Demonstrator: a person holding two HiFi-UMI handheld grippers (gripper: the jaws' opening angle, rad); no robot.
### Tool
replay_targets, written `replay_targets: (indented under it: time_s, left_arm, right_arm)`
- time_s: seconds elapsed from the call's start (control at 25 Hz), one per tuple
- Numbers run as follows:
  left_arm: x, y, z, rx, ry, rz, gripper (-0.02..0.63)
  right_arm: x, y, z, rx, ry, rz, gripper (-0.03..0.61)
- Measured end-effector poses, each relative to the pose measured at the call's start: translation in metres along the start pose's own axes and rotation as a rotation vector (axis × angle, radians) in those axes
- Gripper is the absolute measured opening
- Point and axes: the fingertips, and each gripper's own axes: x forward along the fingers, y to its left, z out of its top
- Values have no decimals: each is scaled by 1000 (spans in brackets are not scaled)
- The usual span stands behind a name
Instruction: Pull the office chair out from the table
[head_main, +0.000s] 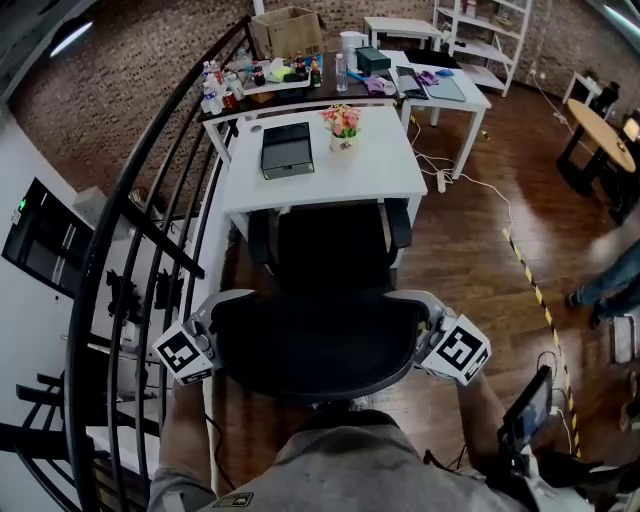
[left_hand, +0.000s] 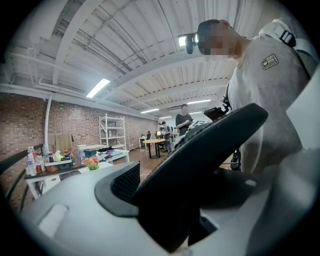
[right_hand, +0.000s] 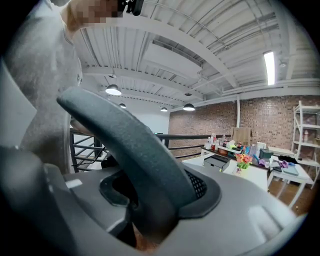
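Office chair (head_main: 320, 290) stands with its seat front and armrests against the near edge of the white table (head_main: 390, 170). It faces the table, with its backrest (head_main: 315, 340) turned toward the person at the bottom of the head view.

The backrest's top rim runs left to right, and one gripper sits at each end of it. The left gripper (head_main: 212, 325) is on the left corner and the right gripper (head_main: 428, 322) on the right corner, so both are equally near. Each one points inward along the rim.

In the right gripper view the dark rim passes straight between the jaws with the mesh pad against it, which I read as a clamped hold on the backrest. In the left gripper view the rim also stands between the jaws, but they are spread wide and a dark gap shows on the inner side. I judge that side to be loose around the rim, not pinching it.

The pull should go straight back toward the person, square to the rim's long axis. With only one corner held firmly, the chair may swivel toward the black railing (head_main: 150, 200) on the left.
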Motion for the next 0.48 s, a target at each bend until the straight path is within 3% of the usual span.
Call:
replay_targets:
  time_s: [0.48]
  left_arm:
    - [-25,-44,2,15,-9,-26,261]
  right_arm:
    - [-14,46,-2,25,26,3,215]
